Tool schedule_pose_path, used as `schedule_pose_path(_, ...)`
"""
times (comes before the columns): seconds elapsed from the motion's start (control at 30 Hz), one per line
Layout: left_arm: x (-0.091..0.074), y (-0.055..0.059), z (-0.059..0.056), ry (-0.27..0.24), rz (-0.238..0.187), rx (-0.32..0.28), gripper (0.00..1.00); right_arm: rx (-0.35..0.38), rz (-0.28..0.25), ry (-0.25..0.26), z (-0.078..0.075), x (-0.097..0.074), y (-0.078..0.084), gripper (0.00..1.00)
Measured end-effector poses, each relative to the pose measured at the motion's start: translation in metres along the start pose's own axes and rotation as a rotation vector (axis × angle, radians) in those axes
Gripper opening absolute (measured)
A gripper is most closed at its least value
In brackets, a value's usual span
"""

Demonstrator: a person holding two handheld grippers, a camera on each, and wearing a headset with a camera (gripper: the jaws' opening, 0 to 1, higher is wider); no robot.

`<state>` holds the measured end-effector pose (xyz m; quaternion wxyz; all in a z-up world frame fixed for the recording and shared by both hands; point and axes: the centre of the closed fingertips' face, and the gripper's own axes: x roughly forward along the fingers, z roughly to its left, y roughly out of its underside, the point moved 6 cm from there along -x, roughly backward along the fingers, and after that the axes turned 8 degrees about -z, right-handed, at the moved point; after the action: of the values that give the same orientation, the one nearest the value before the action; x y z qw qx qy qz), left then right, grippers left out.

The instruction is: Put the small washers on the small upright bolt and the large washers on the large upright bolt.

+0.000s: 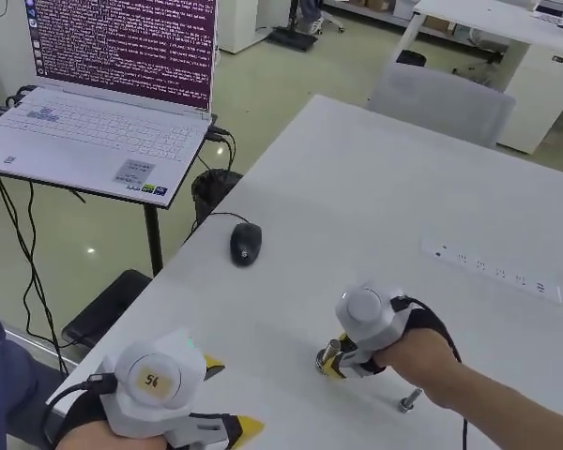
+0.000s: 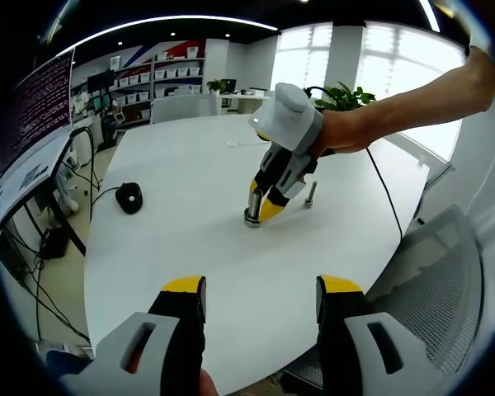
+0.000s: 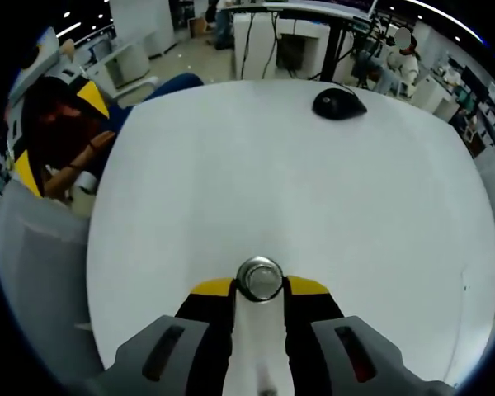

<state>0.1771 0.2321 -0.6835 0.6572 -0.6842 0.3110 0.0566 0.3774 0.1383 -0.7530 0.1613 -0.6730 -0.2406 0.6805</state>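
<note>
The large upright bolt (image 1: 328, 355) (image 2: 252, 206) (image 3: 260, 279) stands on the white table (image 1: 357, 206), and my right gripper (image 1: 334, 364) (image 2: 262, 208) (image 3: 260, 287) has its yellow-tipped jaws close against both its sides. From above, the bolt's round metal top shows between the jaws. The small upright bolt (image 1: 410, 401) (image 2: 311, 194) stands just beyond it, to the right of the hand. My left gripper (image 1: 227, 398) (image 2: 262, 287) (image 3: 58, 136) hangs open at the table's near edge with nothing between its fingers.
A black mouse (image 1: 245, 244) (image 2: 129, 196) (image 3: 338, 103) lies mid-table on the left. A white power strip (image 1: 497, 267) lies at the far right. An open laptop (image 1: 94, 131) sits on a stand off the table's left side, and a grey chair (image 1: 441, 98) stands behind.
</note>
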Motion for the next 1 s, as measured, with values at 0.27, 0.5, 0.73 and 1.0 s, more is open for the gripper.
schedule_pose_path(0.27, 0.000, -0.002, 0.001, -0.002, -0.004, 0.002, 0.53, 0.018, 0.004, 0.000, 0.001, 0.001, 0.002, 0.24)
schedule_pose_path(0.5, -0.001, -0.003, 0.001, -0.007, -0.009, 0.001, 0.53, 0.077, -0.021, 0.029, 0.007, -0.007, 0.006, 0.23)
schedule_pose_path(0.73, 0.001, 0.000, -0.004, 0.009, -0.006, 0.005, 0.53, 0.135, -0.035, 0.050, 0.034, -0.017, 0.025, 0.25)
schedule_pose_path(1.0, 0.008, -0.001, -0.008, 0.027, -0.005, 0.012, 0.53, 0.237, -0.101, 0.063, 0.073, -0.028, 0.046, 0.29)
